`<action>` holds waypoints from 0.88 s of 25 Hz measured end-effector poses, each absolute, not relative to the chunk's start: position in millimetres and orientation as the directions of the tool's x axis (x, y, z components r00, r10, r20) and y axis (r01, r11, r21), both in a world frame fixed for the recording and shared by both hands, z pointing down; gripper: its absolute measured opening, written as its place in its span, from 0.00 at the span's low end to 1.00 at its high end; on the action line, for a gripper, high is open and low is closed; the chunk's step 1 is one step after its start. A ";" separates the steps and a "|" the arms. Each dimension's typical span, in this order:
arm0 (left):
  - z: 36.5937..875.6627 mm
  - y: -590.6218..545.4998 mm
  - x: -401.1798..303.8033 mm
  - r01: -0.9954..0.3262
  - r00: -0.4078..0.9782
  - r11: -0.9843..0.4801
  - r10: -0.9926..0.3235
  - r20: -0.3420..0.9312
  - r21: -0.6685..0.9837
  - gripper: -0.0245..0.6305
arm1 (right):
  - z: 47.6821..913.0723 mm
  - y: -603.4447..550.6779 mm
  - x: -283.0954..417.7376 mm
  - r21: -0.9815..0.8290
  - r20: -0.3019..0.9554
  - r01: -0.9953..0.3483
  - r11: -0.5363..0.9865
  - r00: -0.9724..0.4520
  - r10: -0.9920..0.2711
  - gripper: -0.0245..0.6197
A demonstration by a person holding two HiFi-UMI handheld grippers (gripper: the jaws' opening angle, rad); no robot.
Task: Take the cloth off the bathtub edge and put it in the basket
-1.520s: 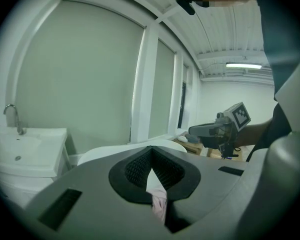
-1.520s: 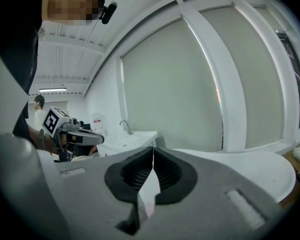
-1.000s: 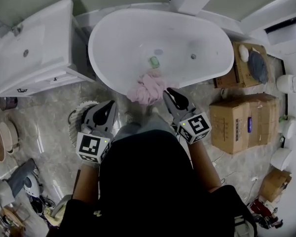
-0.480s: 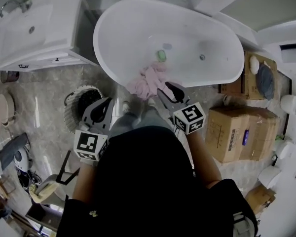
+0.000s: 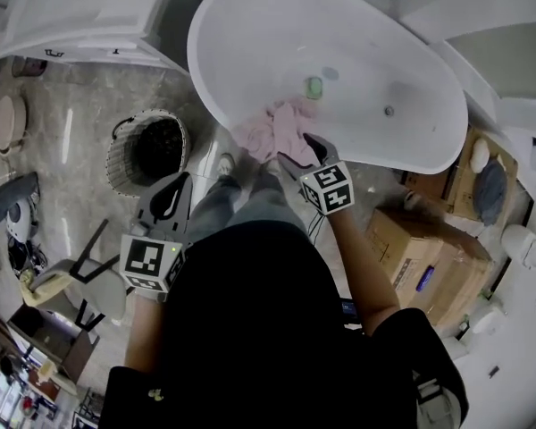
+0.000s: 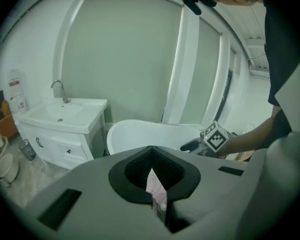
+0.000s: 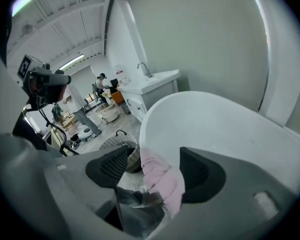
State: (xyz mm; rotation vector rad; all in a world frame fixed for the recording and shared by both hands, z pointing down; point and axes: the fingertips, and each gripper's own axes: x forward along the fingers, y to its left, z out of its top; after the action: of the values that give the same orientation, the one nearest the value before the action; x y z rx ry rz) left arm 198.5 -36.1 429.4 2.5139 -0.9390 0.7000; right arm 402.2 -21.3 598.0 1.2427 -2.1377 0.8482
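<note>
right gripper (image 7: 152, 160): mine, jaws apart and just been opening. The cloth sits between them but isn't clamped.
cloth (image 5: 270, 132): pink, bunched, draped over the near edge of the bathtub (image 5: 366, 52). Part lies inside the rim and part hangs down the outer wall.
contact: in the right gripper view the cloth lies up against my right-hand pad (image 7: 202, 174), with clear air between it and the left-hand one (so not gripped).
left gripper (image 5: 168, 202): jaws together, only a thin slit between them. A sliver of pink shows through the slit. In the head view it hangs over the floor to the left, well apart from the cloth and holding nothing.
basket (image 5: 125, 155): round, woven, dark inside. It stands on the floor left of the cloth, just beside the tub's near-left wall and beyond my left gripper.
tub interior: small green object (image 5: 314, 87) on the bottom, just beyond the cloth.
surroundings: white vanity (image 5: 98, 21) far left, cardboard boxes (image 5: 429, 257) on the floor to the right of the tub.
</note>
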 end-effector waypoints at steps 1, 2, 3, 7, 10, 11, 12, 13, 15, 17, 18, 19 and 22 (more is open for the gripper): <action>432.4 -32.8 196.4 -0.704 0.638 -0.691 -0.514 0.573 0.163 0.06 | 611.1 -20.3 401.2 -0.262 0.712 -0.880 0.396 -0.453 -0.536 0.54; 435.8 -28.5 193.8 -0.722 0.618 -0.673 -0.523 0.586 0.161 0.06 | 624.5 -18.8 399.7 -0.270 0.725 -0.871 0.409 -0.464 -0.509 0.56; 439.6 -23.7 190.4 -0.738 0.599 -0.657 -0.530 0.600 0.156 0.06 | 638.2 -17.2 397.8 -0.277 0.738 -0.863 0.422 -0.473 -0.482 0.58; 454.5 -9.1 175.2 -0.794 0.530 -0.590 -0.558 0.639 0.143 0.06 | 694.7 -14.4 393.5 -0.276 0.788 -0.841 0.466 -0.475 -0.391 0.68; 465.4 1.0 169.0 -0.817 0.495 -0.561 -0.567 0.658 0.132 0.06 | 733.1 -14.6 395.4 -0.272 0.821 -0.829 0.488 -0.465 -0.331 0.73; 468.7 4.5 167.4 -0.827 0.482 -0.546 -0.570 0.665 0.132 0.06 | 744.5 -14.6 395.9 -0.272 0.830 -0.825 0.495 -0.461 -0.312 0.73; 471.8 8.0 166.0 -0.836 0.471 -0.532 -0.573 0.671 0.133 0.06 | 755.3 -14.4 396.5 -0.272 0.839 -0.822 0.501 -0.457 -0.294 0.74; 474.6 11.4 165.1 -0.843 0.461 -0.521 -0.574 0.677 0.133 0.06 | 766.0 -13.8 397.2 -0.271 0.848 -0.819 0.506 -0.452 -0.277 0.75; 479.5 16.0 163.7 -0.858 0.439 -0.496 -0.578 0.688 0.131 0.06 | 786.2 -12.1 399.2 -0.270 0.865 -0.815 0.513 -0.440 -0.242 0.77; 483.4 18.5 163.0 -0.873 0.417 -0.469 -0.582 0.698 0.131 0.06 | 803.8 -11.0 400.7 -0.270 0.880 -0.810 0.521 -0.427 -0.208 0.78; 485.1 20.1 163.1 -0.878 0.411 -0.460 -0.583 0.701 0.133 0.06 | 811.3 -10.6 400.2 -0.271 0.885 -0.804 0.529 -0.424 -0.191 0.78; 486.7 22.0 163.2 -0.882 0.407 -0.452 -0.584 0.702 0.134 0.06 | 818.6 -9.9 399.2 -0.274 0.890 -0.798 0.537 -0.422 -0.174 0.78; 493.4 29.6 159.7 -0.893 0.385 -0.431 -0.582 0.717 0.129 0.06 | 840.5 -5.4 398.0 -0.284 0.904 -0.788 0.546 -0.410 -0.122 0.78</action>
State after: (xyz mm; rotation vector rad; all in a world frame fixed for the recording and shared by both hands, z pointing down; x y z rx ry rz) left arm 159.7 29.6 493.4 2.1435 -1.2633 0.8145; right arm 398.0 -5.4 840.5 0.7456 -1.8641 0.9113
